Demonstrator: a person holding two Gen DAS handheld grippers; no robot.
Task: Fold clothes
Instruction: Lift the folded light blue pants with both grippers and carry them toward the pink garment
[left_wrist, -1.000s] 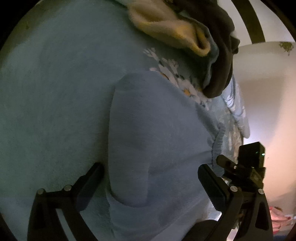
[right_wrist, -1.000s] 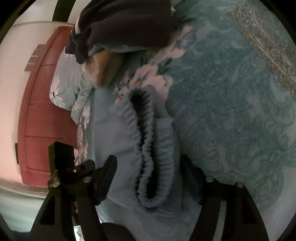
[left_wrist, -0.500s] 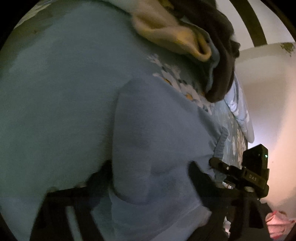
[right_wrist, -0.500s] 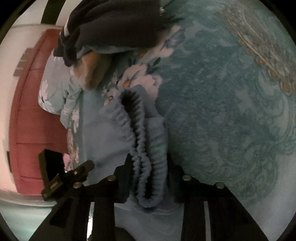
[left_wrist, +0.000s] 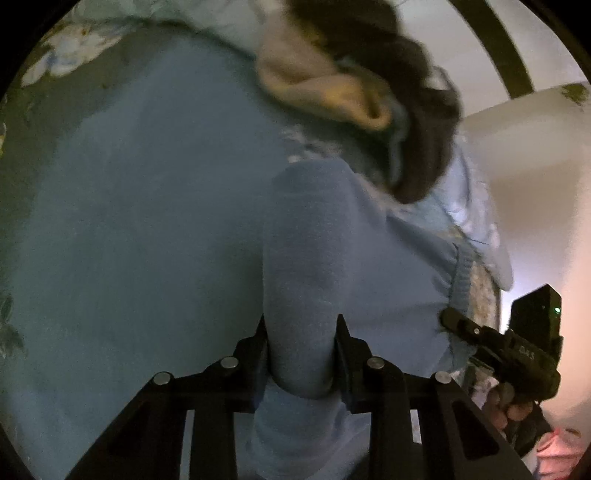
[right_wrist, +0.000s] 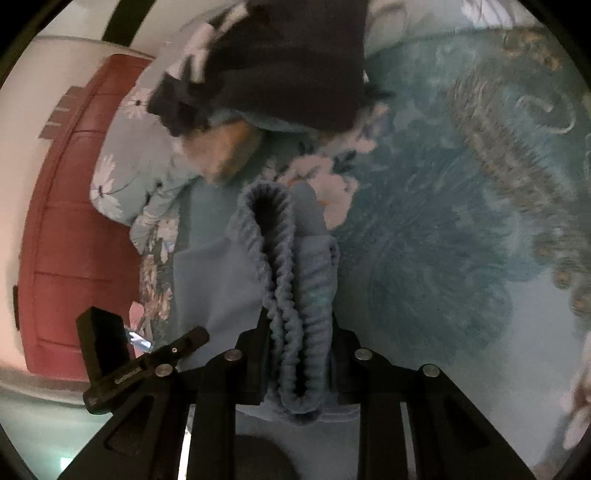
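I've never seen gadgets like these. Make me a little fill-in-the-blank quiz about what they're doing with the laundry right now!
1. Both pairs of fingers are pinching the same light ____ fleece garment.
2. The right gripper is closed on the garment's ribbed elastic ____.
3. The left gripper is ____ on a smooth fold of the fleece.
4. Beyond the garment lies a heap of other clothes, topped by a ____ coloured piece.

Missing words: blue; waistband; shut; dark
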